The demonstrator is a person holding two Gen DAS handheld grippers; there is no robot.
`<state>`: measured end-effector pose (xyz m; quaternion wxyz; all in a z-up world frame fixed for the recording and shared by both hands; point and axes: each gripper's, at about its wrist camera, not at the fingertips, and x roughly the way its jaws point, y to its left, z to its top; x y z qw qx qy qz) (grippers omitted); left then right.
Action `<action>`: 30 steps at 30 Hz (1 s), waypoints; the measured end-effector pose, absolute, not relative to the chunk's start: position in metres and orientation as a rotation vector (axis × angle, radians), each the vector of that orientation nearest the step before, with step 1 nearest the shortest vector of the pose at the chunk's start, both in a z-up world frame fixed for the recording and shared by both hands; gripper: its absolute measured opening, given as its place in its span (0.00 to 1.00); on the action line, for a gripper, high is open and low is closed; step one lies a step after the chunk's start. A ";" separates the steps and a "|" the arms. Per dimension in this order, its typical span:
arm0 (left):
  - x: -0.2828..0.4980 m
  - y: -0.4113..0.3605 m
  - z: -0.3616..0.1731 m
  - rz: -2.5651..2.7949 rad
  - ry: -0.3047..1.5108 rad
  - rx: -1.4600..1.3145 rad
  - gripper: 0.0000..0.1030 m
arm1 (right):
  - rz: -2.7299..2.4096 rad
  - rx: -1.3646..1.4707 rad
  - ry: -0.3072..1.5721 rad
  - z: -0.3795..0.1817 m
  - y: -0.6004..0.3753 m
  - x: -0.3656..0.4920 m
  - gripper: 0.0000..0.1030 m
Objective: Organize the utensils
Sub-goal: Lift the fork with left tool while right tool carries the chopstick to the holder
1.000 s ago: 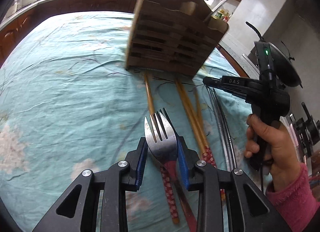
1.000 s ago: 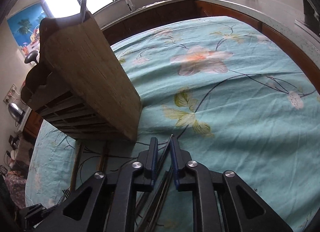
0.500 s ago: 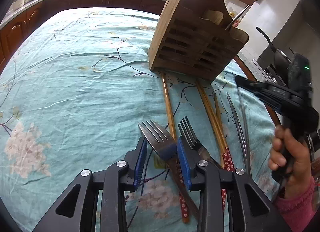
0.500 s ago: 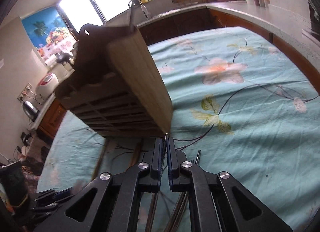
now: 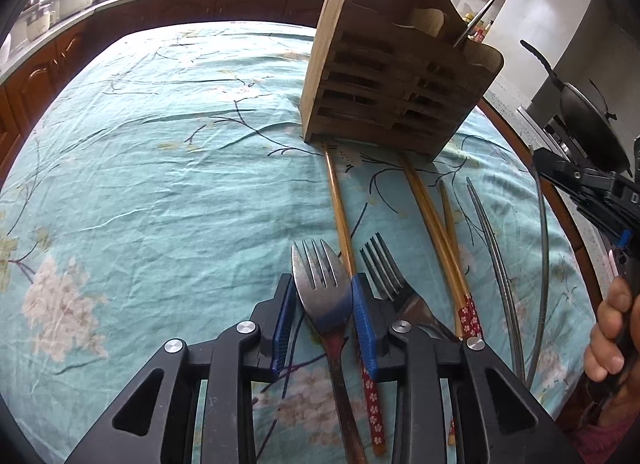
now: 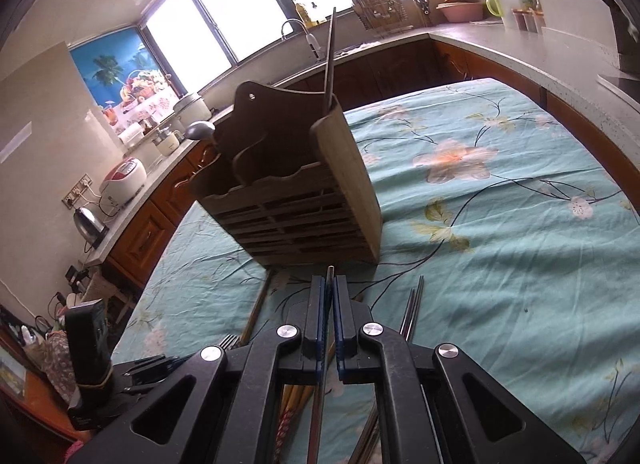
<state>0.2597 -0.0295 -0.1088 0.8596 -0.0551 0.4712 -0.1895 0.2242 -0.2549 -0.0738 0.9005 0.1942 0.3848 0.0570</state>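
Note:
My left gripper (image 5: 324, 296) is shut on a steel fork (image 5: 320, 284), tines forward, held low over the table. A second fork (image 5: 384, 268) lies just right of it. Wooden chopsticks (image 5: 338, 204) with red floral handles and metal chopsticks (image 5: 490, 232) lie in front of the wooden utensil holder (image 5: 392, 88). My right gripper (image 6: 329, 292) is shut on a single metal chopstick (image 6: 329, 276), raised above the table and facing the holder (image 6: 296, 200). One metal chopstick (image 6: 330, 52) stands in the holder. Two metal chopsticks (image 6: 414, 308) lie on the cloth to the right.
The round table carries a teal floral cloth (image 5: 160, 164). Kitchen counters (image 6: 500, 44) curve round behind it. A wok (image 5: 584, 120) sits at the right, and a kettle (image 6: 90, 224) and rice cooker (image 6: 124, 180) stand on the left counter.
Both grippers have pulled back and risen from the holder. My right gripper has closed on one metal chopstick and lifted it. My left gripper keeps the fork, now pointing straighter ahead.

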 end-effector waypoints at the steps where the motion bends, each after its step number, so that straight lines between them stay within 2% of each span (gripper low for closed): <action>1: 0.257 -0.028 -0.106 -0.398 0.983 -0.120 0.26 | 0.121 0.403 0.793 -0.073 -0.254 0.223 0.04; 18: 0.169 0.018 -0.013 -0.409 0.718 -0.175 0.26 | 0.169 0.363 0.632 -0.006 -0.240 0.186 0.03; 30: 0.131 0.035 0.015 -0.402 0.634 -0.194 0.26 | 0.182 0.345 0.573 0.018 -0.234 0.169 0.03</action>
